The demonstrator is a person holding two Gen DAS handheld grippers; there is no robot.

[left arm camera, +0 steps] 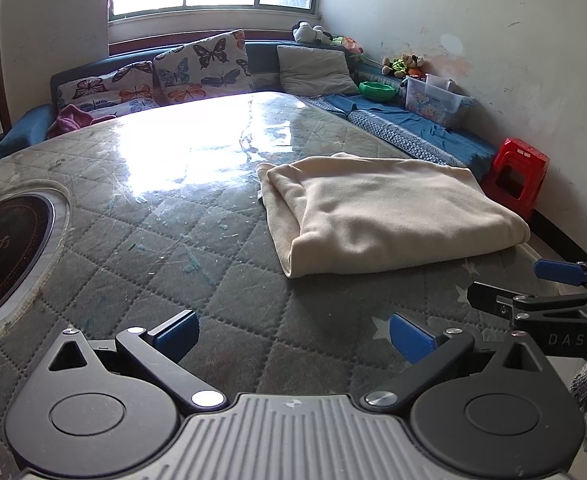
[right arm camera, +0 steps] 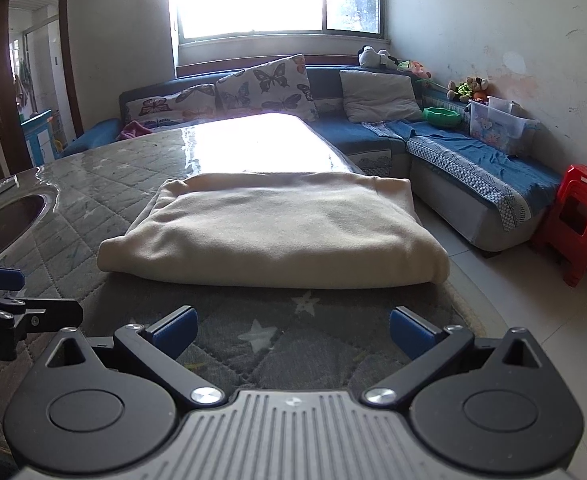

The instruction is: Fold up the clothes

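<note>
A cream garment (left arm camera: 389,212) lies folded into a thick rectangle on the quilted grey table cover (left arm camera: 165,248). My left gripper (left arm camera: 293,336) hovers over the cover, short of the garment and to its left, jaws wide open with nothing between them. In the right wrist view the same cream garment (right arm camera: 277,232) lies straight ahead. My right gripper (right arm camera: 293,330) stands open just in front of its near edge, apart from the cloth. Each gripper shows at the edge of the other's view: the right gripper (left arm camera: 549,292) and the left gripper (right arm camera: 1,296).
A round dark cooktop (left arm camera: 9,248) is set into the table at the left. Behind stand a blue corner sofa (right arm camera: 465,168) with butterfly cushions (left arm camera: 201,68), a clear storage box (right arm camera: 501,128) and a green bowl (right arm camera: 441,117). A red plastic stool (right arm camera: 573,220) stands on the tiled floor at right.
</note>
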